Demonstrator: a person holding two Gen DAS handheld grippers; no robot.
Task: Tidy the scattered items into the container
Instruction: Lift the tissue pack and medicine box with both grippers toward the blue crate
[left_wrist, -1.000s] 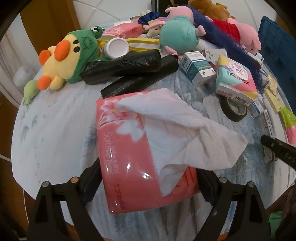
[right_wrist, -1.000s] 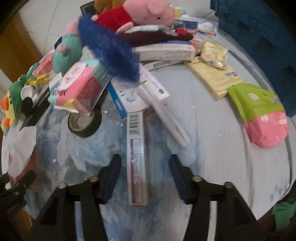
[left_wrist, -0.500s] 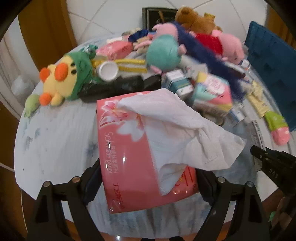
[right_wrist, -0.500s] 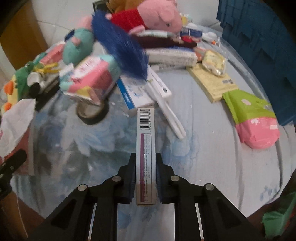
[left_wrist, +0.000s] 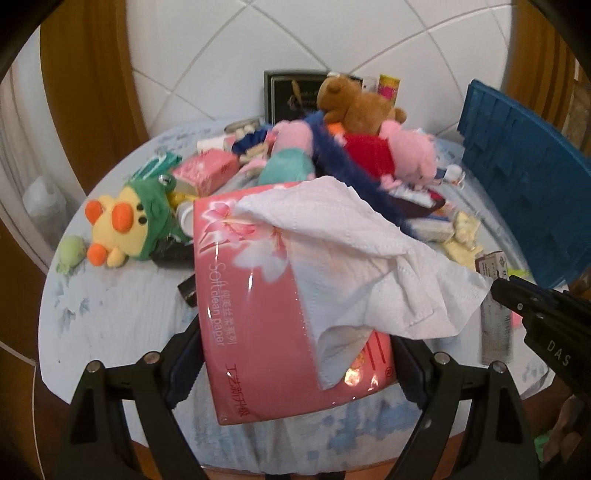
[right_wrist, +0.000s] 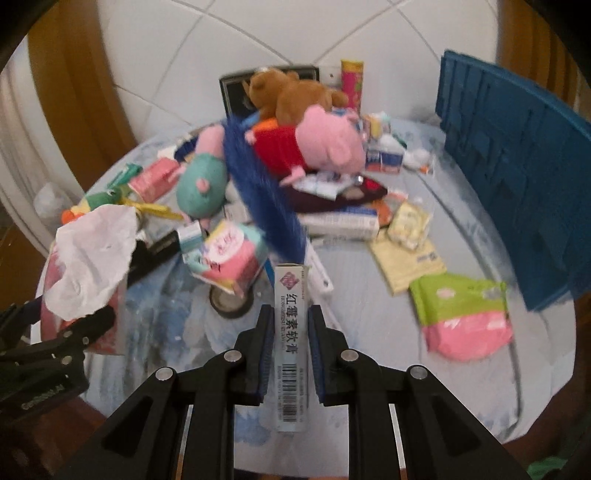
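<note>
My left gripper (left_wrist: 291, 354) is shut on a pink tissue pack (left_wrist: 258, 302) with a white tissue (left_wrist: 362, 258) hanging out, held above the table. It also shows in the right wrist view (right_wrist: 92, 254). My right gripper (right_wrist: 291, 332) is shut on a long white ointment box (right_wrist: 291, 332), lifted off the table; the box also shows in the left wrist view (left_wrist: 495, 317). A blue crate (right_wrist: 517, 177) stands at the table's right edge; it also shows in the left wrist view (left_wrist: 524, 177).
The round table (right_wrist: 369, 332) holds a yellow duck plush (left_wrist: 122, 225), a pink pig plush (right_wrist: 325, 144), a brown bear (right_wrist: 291, 96), a teal plush (right_wrist: 201, 188), a blue duster (right_wrist: 266, 195), a tape roll (right_wrist: 231, 302), boxes, and a green-pink pack (right_wrist: 461, 314).
Both grippers rose and pulled back from the table with their loads. The right gripper closed on the ointment box and lifted it, tilting it upward.
</note>
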